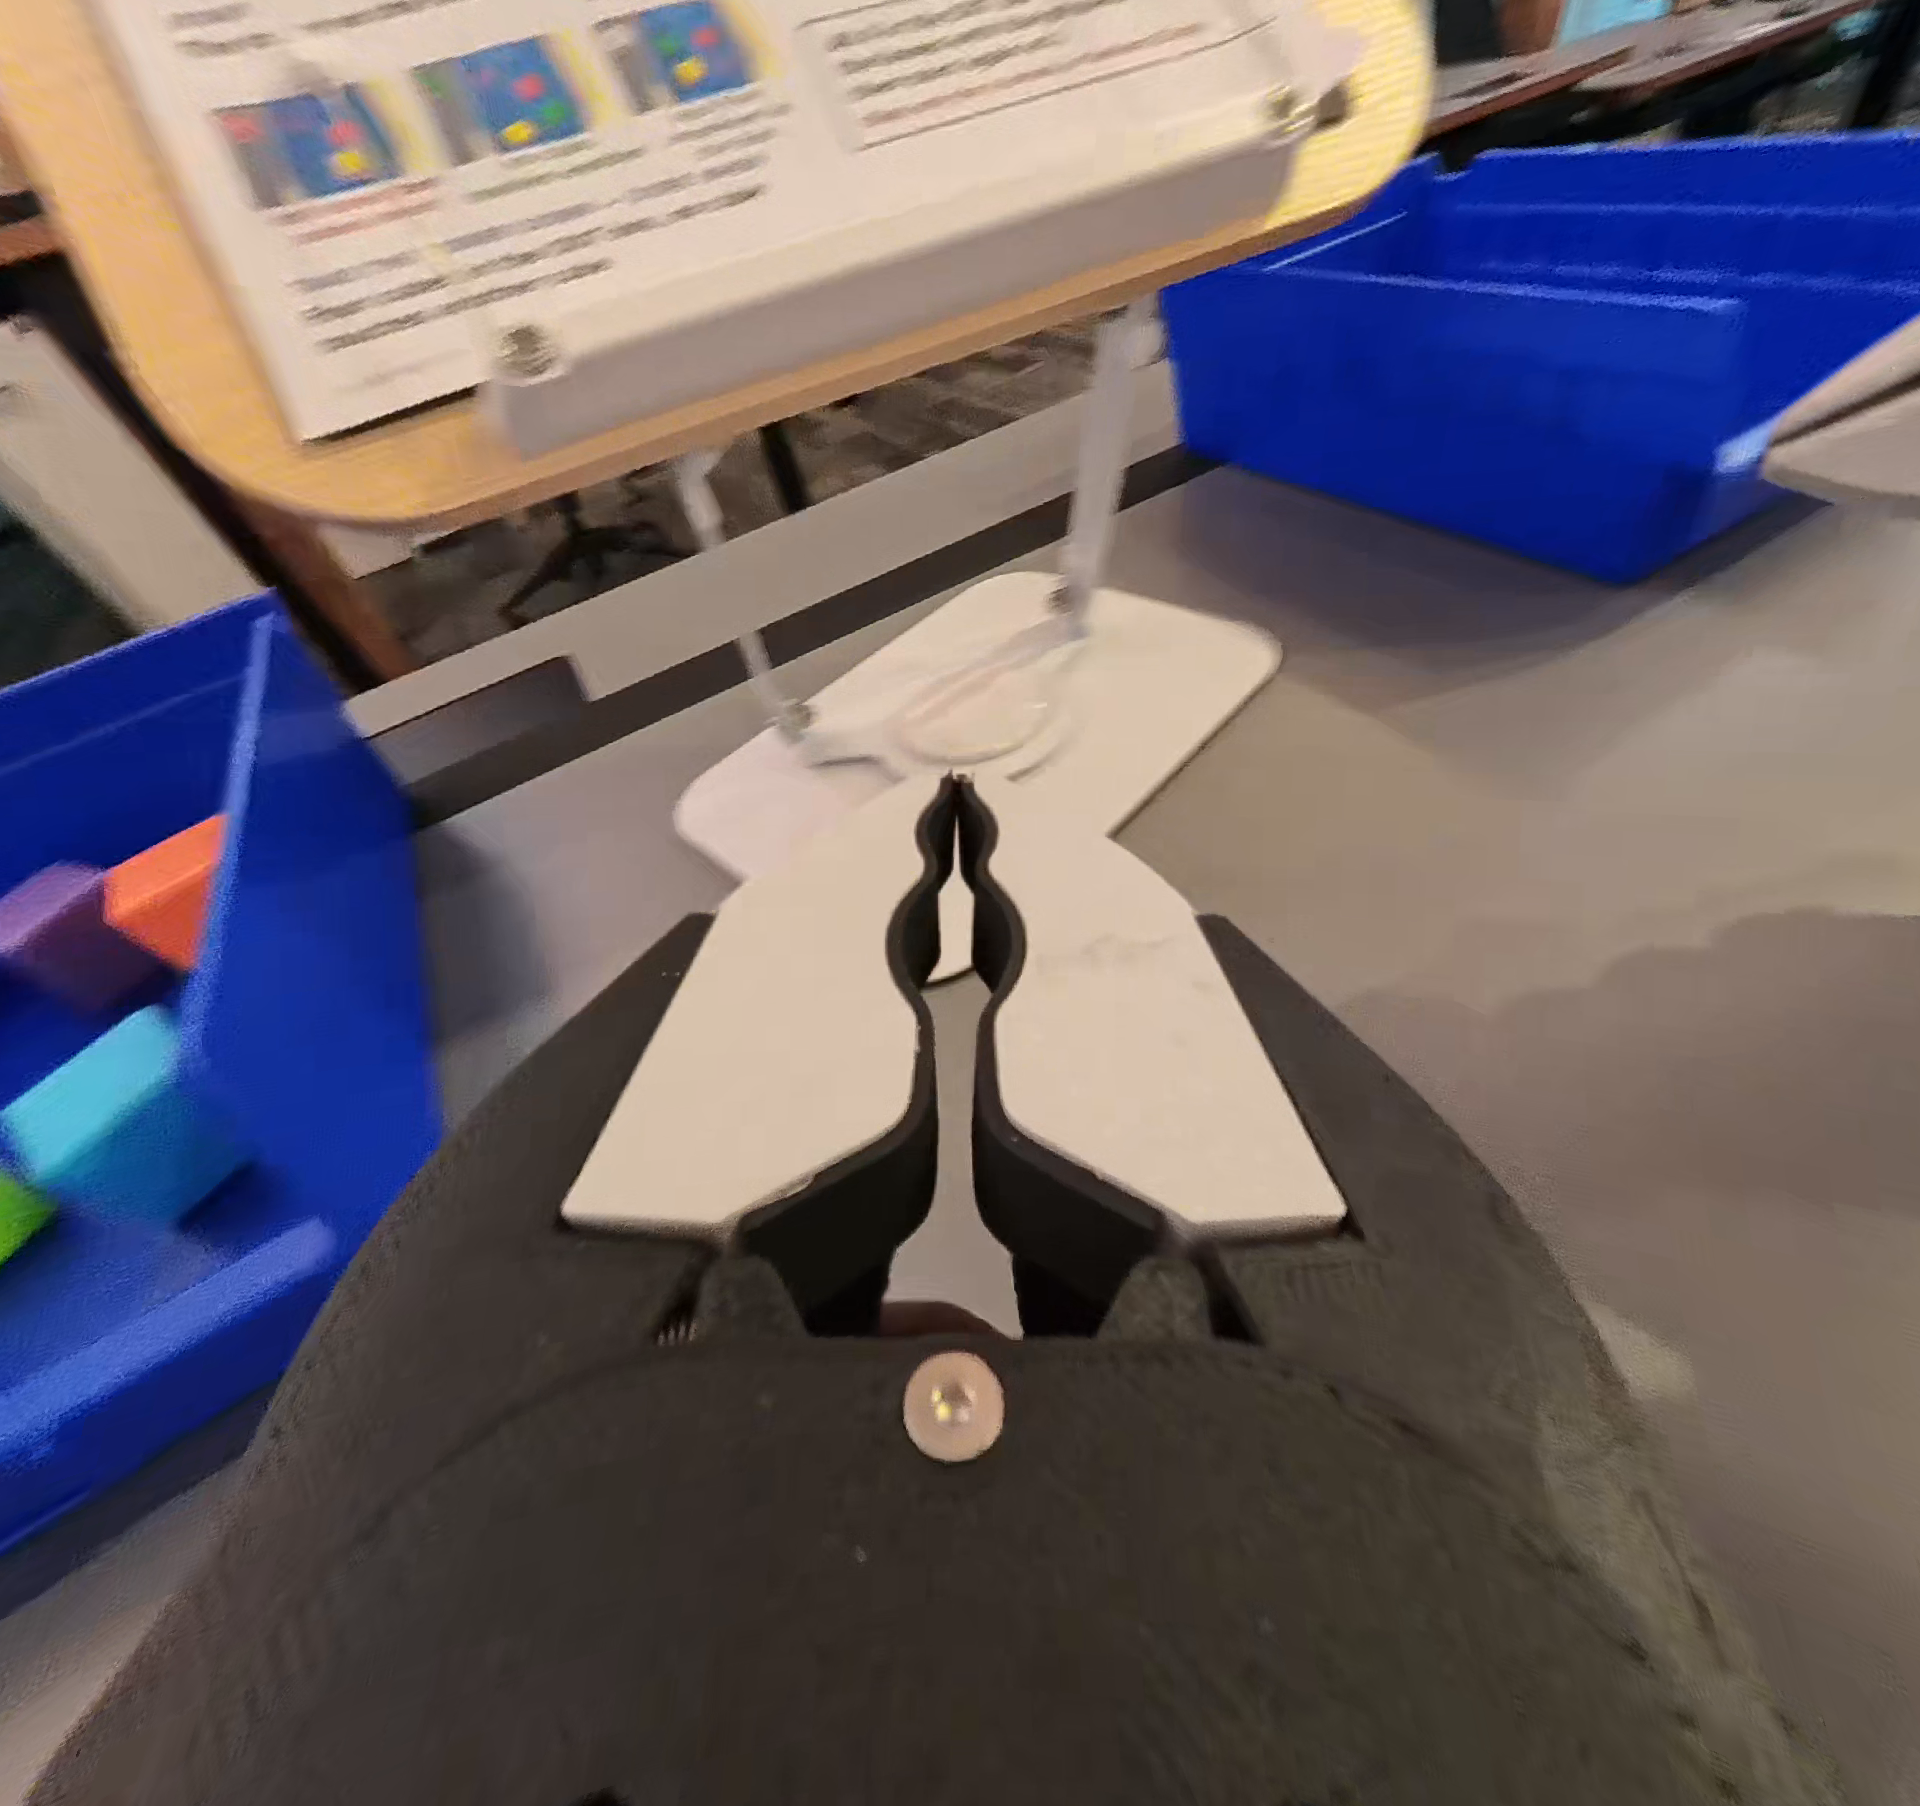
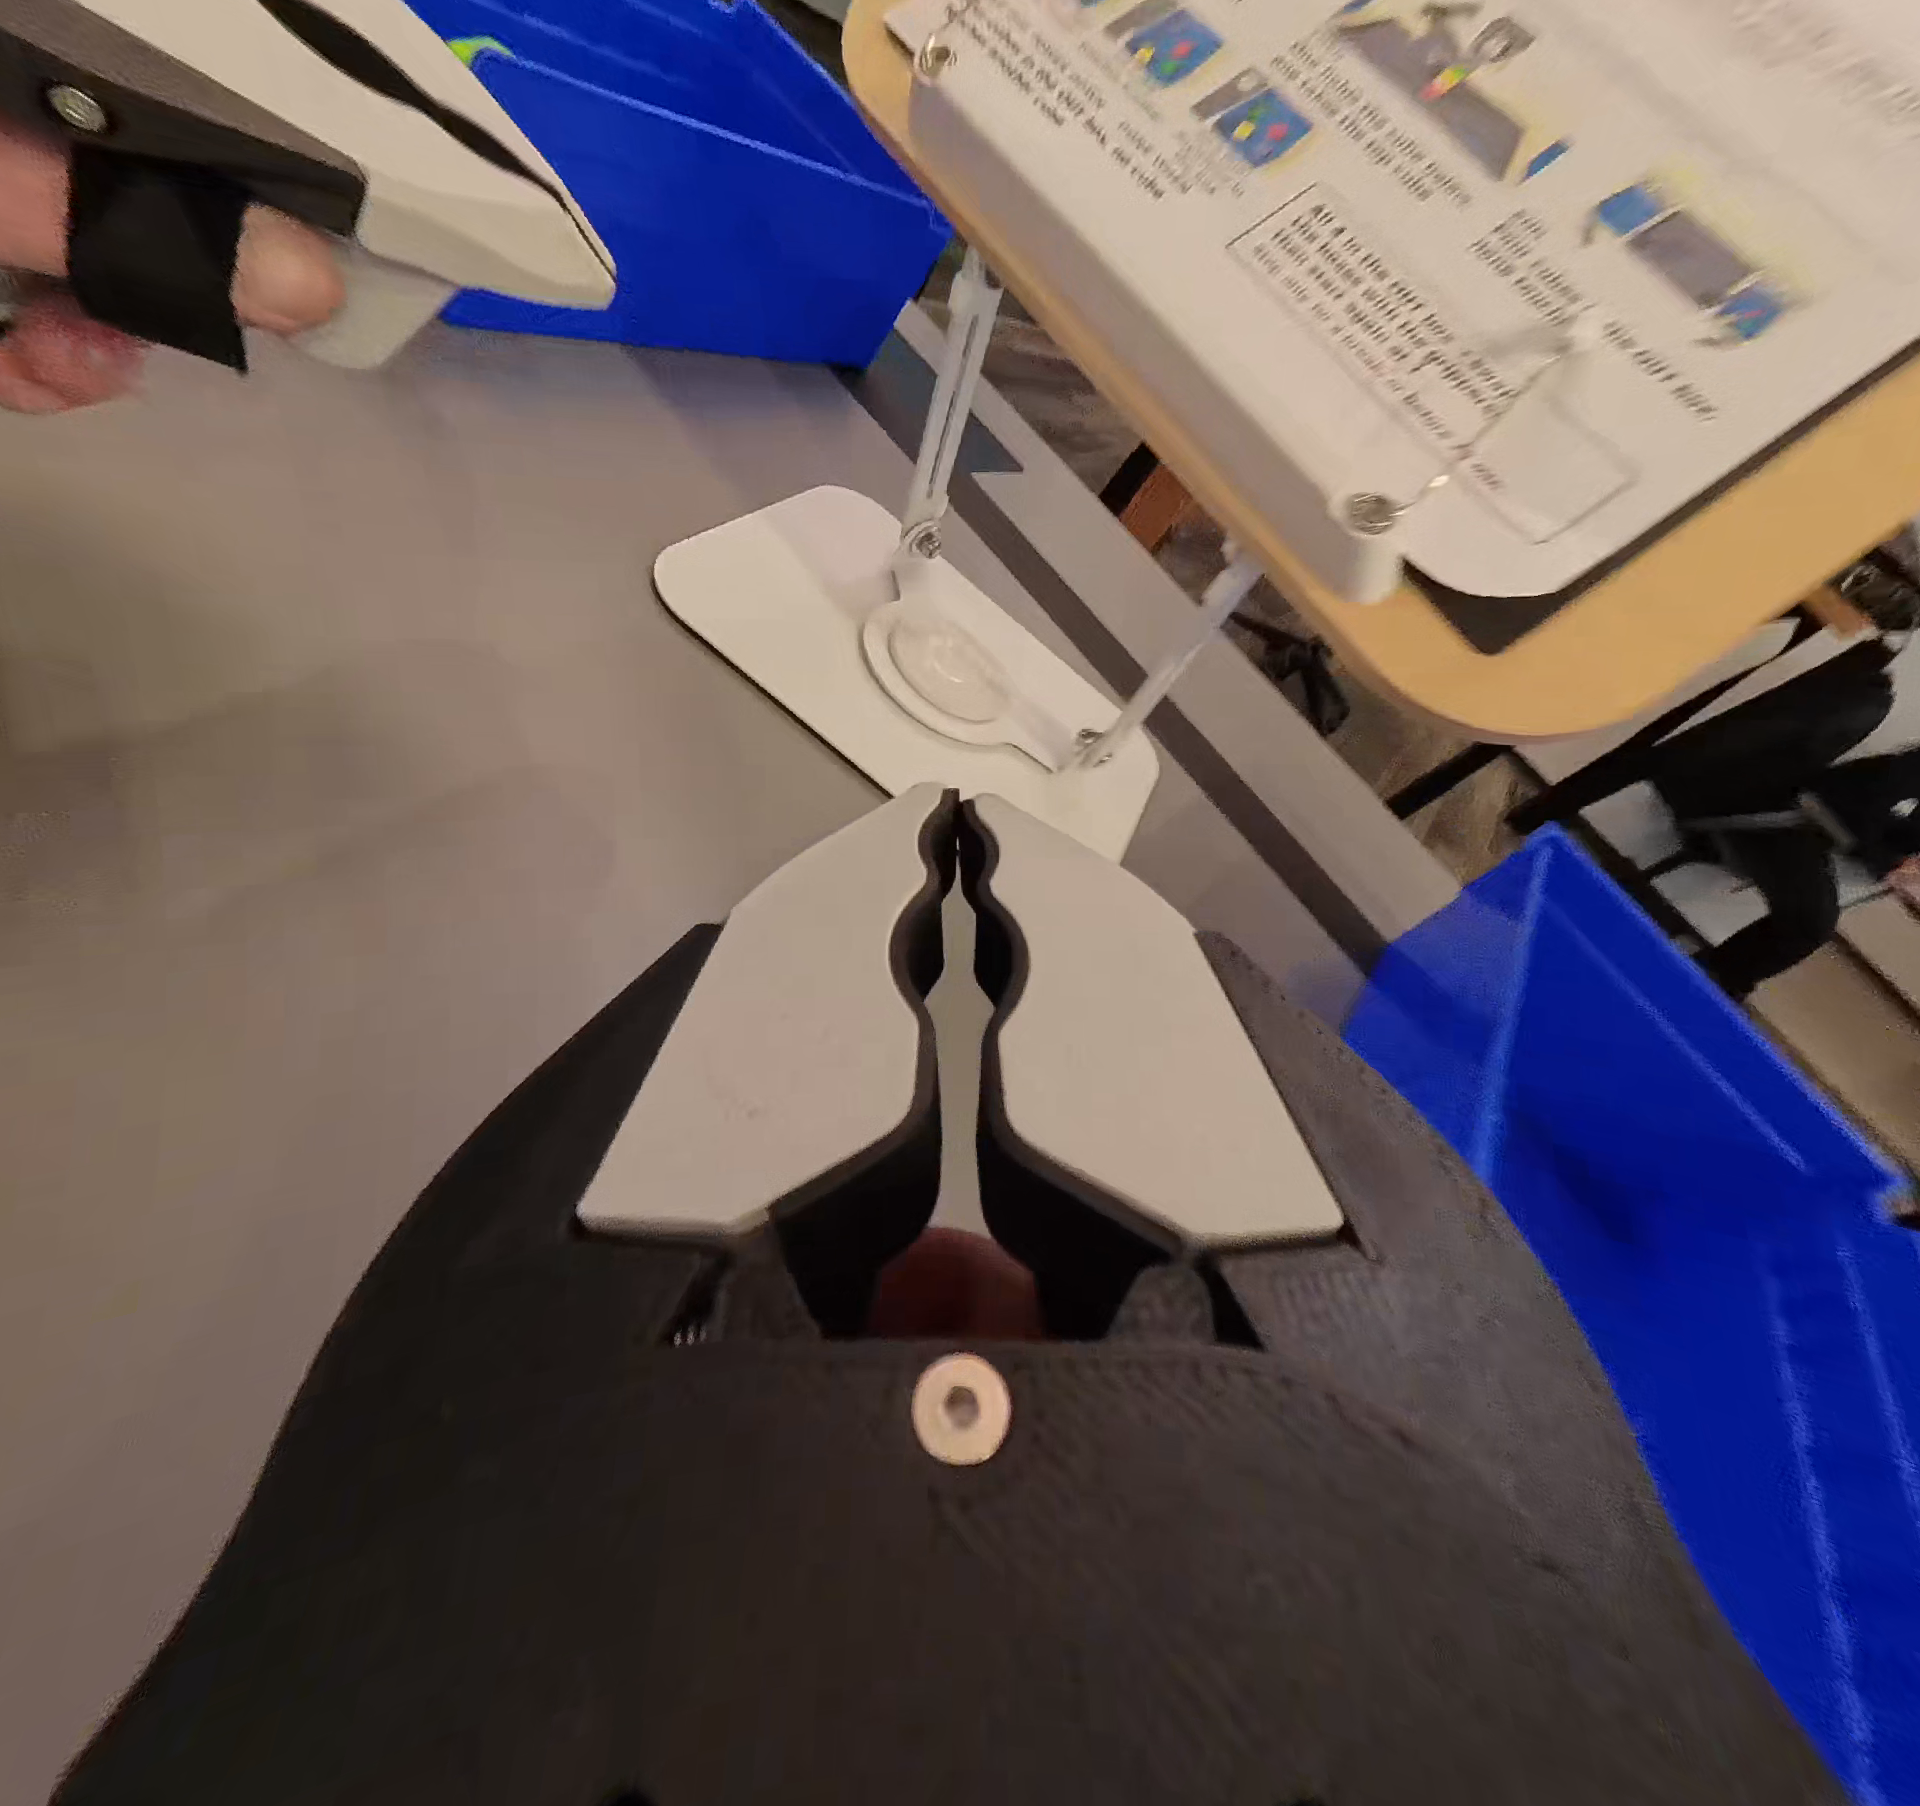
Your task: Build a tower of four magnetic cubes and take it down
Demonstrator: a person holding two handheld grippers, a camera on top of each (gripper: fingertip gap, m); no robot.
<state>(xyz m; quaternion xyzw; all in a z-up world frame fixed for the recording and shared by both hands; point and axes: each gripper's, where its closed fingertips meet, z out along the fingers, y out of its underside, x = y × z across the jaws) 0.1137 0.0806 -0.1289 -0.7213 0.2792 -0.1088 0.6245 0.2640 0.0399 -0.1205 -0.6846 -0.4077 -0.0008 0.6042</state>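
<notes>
Hovering over the grey table (image 1: 1558,821), the left gripper (image 1: 954,792) is pinched closed on nothing. The right gripper (image 2: 954,806) is likewise closed and empty, with coloured cubes (image 1: 114,1112) in the blue bin (image 1: 312,977).

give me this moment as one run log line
left gripper: shut, empty | right gripper: shut, empty | cubes: in left blue bin | tower: none on table | stage: not started

Cubes (image 1: 99,1081) in left bin (image 1: 301,925) — stand (image 1: 1195,676) on table (image 1: 1507,821).
</notes>
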